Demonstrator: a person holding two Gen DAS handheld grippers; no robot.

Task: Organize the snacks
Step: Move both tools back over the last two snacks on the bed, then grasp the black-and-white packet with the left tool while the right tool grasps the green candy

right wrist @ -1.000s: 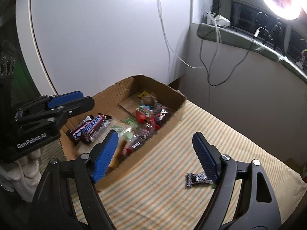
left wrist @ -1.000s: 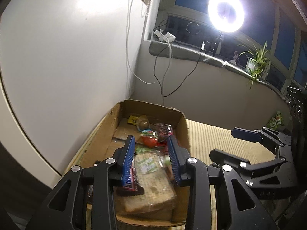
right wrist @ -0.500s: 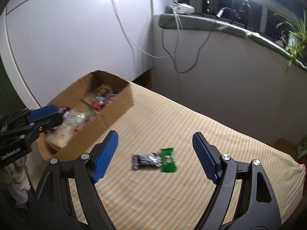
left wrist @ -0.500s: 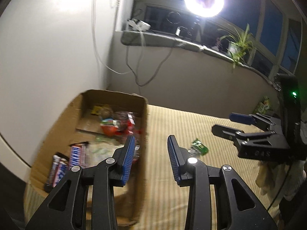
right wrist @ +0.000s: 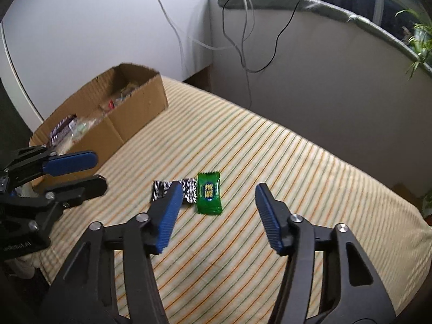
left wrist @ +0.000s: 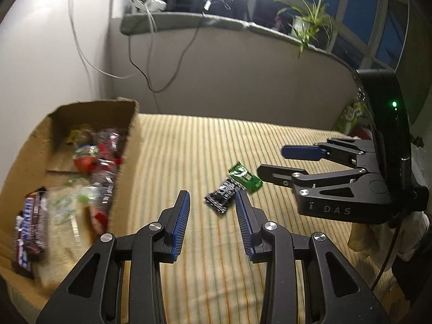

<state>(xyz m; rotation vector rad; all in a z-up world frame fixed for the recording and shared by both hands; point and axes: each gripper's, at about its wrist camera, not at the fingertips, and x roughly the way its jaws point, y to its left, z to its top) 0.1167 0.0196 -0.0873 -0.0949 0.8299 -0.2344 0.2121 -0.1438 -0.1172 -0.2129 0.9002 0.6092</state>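
While both tools hang over the striped cloth (right wrist: 270, 145), two loose snacks lie mid-surface: a black-and-white wrapped candy (right wrist: 172, 189) and a green wrapped candy (right wrist: 208, 193), touching edge to edge, the green one to the right in the right wrist view.

Left tool (left wrist: 212, 210): jaws narrow, nothing between them; the black candy sits just beyond the tips. Right tool (right wrist: 216, 213): jaws closing, nothing pressed between the pads; the green candy lies on the cloth ahead of the gap, the black one partly hidden behind the left finger (right wrist: 166, 216).

Cardboard box (right wrist: 129, 118) stands at the far left, open-topped, its long wall running along the cloth's left side. Inside: Snickers bars (left wrist: 28, 229) at the near end, mixed wrapped snacks further in, blurred.

Open room: bare cloth to the right of the candies and far behind them, up to the grey wall (right wrist: 324, 81). Cables (right wrist: 243, 40) hang down that wall from the windowsill (left wrist: 216, 24). Cloth's right edge drops off.
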